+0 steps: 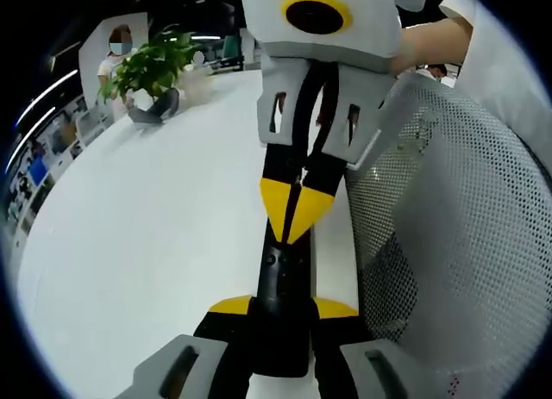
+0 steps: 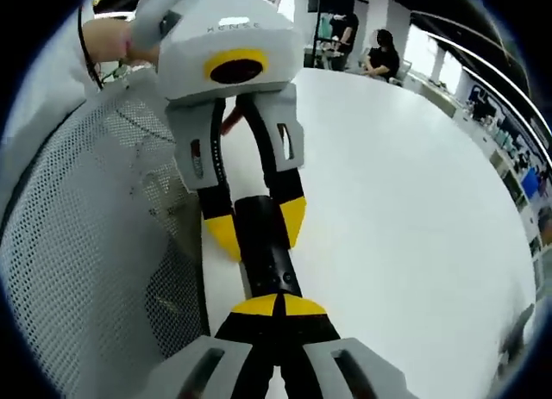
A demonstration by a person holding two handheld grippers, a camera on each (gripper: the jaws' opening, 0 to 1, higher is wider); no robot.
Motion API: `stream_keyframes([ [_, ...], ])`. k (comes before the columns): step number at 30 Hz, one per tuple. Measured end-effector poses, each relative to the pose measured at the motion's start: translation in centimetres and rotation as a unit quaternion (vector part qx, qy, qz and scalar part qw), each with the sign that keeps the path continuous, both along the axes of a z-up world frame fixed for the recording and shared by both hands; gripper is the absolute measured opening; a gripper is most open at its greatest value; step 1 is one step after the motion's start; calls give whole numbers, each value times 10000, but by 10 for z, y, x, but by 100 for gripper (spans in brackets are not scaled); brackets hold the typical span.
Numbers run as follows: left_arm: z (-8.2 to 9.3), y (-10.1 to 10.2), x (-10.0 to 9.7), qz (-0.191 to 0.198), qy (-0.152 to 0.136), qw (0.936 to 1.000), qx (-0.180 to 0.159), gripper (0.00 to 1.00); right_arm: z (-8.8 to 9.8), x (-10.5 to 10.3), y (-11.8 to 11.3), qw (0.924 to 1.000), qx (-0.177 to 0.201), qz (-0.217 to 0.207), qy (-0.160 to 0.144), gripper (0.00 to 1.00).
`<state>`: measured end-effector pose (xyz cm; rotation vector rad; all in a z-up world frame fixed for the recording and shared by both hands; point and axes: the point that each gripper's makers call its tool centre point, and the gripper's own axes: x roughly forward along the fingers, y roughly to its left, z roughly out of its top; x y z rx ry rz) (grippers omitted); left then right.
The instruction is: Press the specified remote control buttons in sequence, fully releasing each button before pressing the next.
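Observation:
A slim black remote [image 1: 281, 283] lies lengthwise over the edge of the white table [image 1: 147, 244]. My left gripper [image 1: 283, 308] is shut on it, a yellow pad on each long side. The same grip appears in the right gripper view, where the left gripper [image 2: 259, 227] clasps the remote [image 2: 266, 248] from above. My right gripper [image 2: 276, 302] is shut, its yellow tips pressed together and resting on the remote's button face near one end. In the left gripper view the right gripper [image 1: 291, 228] points its joined tips down onto the remote. Whether a button is pushed in is too small to tell.
A white mesh chair back [image 1: 448, 244] stands close beside the remote and both grippers. A potted plant [image 1: 153, 65] and a dark object [image 1: 155, 110] sit at the table's far end. People [image 2: 379, 54] are in the background. The table [image 2: 414, 201] stretches wide.

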<state>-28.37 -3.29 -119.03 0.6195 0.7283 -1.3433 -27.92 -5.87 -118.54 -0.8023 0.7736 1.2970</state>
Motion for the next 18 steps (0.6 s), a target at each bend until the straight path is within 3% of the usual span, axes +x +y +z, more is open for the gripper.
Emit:
stream_keyframes([
  [1, 0, 0, 0, -6, -4, 10000, 4, 25, 0, -2, -2, 9998, -184, 9, 7, 0],
  [4, 0, 0, 0, -33, -18, 10000, 6, 25, -2, -3, -1, 9963, -628, 396, -429, 0],
  [7, 0, 0, 0, -59, -22, 10000, 12, 24, -2, -4, 1, 9958, -666, 409, -468, 0],
  [10, 0, 0, 0, -125, -34, 9999, 28, 24, -1, -2, 1, 9983, -435, 130, -356, 0],
  [13, 0, 0, 0, -162, -31, 9999, 50, 24, 2, -1, 0, 9991, 25, -422, 52, 0],
  [16, 0, 0, 0, -152, -19, 9999, 71, 24, 4, -3, -1, 9986, 103, -487, 158, 0],
  [18, 0, 0, 0, -127, -4, 9999, 11, 24, 4, -10, 4, 9993, 130, -312, 177, 0],
])
